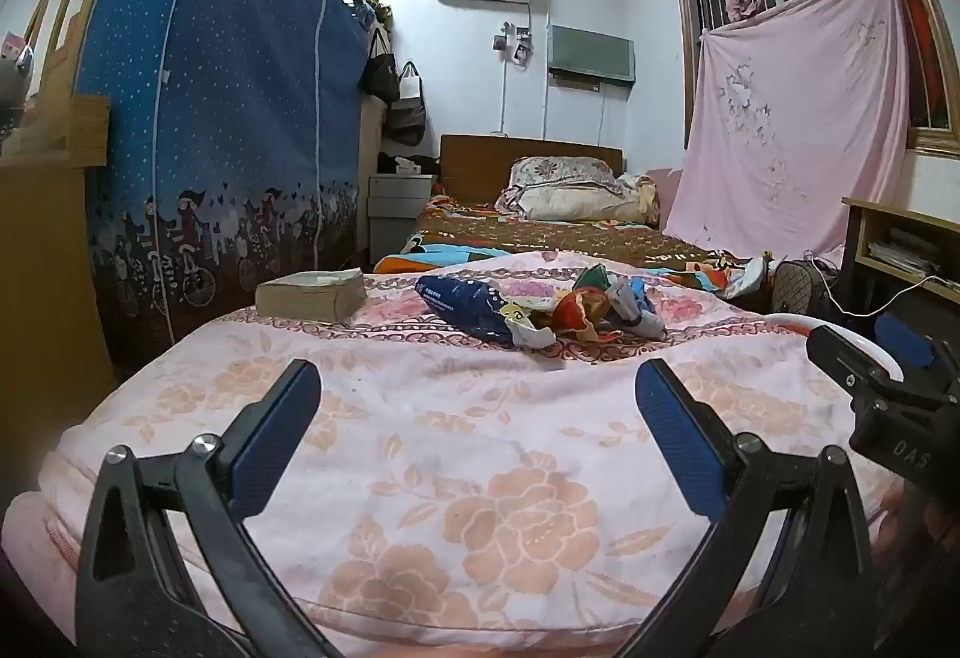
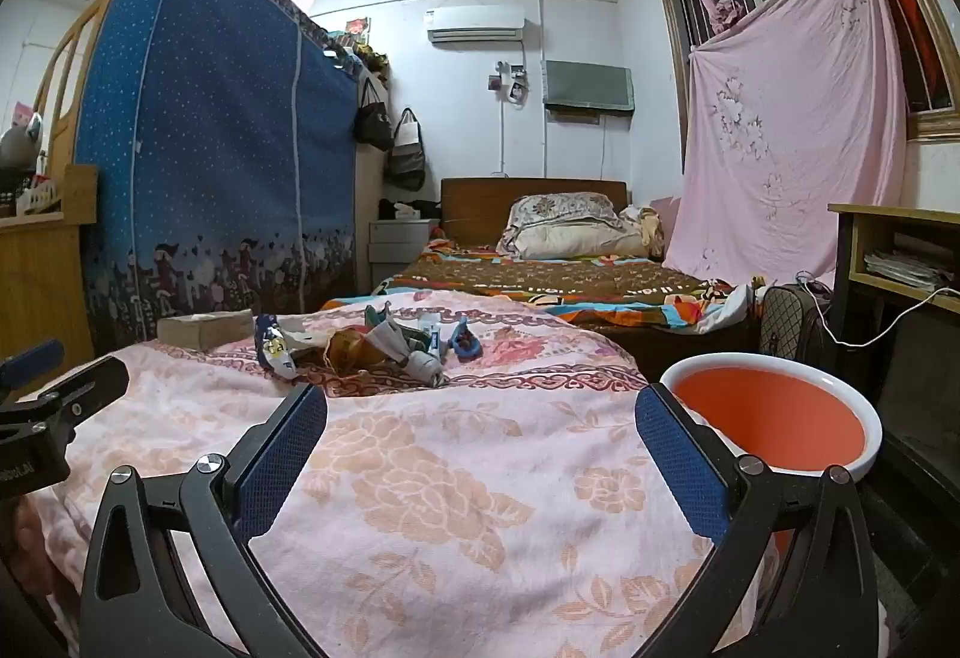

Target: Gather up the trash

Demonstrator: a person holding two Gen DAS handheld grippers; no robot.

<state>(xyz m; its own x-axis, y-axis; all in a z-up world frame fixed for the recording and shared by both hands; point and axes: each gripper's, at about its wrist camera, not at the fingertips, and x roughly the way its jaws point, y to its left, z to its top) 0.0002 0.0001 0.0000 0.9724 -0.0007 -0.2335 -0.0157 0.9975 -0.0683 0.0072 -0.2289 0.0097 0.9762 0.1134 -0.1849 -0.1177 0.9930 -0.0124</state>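
Note:
A heap of crumpled wrappers point(image 1: 540, 313) lies far ahead on the pink floral quilt point(image 1: 450, 448): a blue packet point(image 1: 465, 307), red-orange scraps and grey-white pieces. The same trash heap point(image 2: 372, 343) shows in the right wrist view. An orange basin with a white rim point(image 2: 774, 415) stands beside the bed at the right; its rim point(image 1: 840, 331) peeks out in the left wrist view. My left gripper point(image 1: 477, 400) is open over the near quilt, nothing between its fingers. My right gripper point(image 2: 480, 418) is open too, well short of the trash, with the basin just past its right finger.
A thick book point(image 1: 311, 293) lies on the quilt left of the trash. A blue fabric wardrobe point(image 1: 222, 117) stands at left. A second bed point(image 2: 540, 274) lies beyond. A dark bag point(image 2: 786, 325) and a desk point(image 2: 900, 262) with a white cable are at right.

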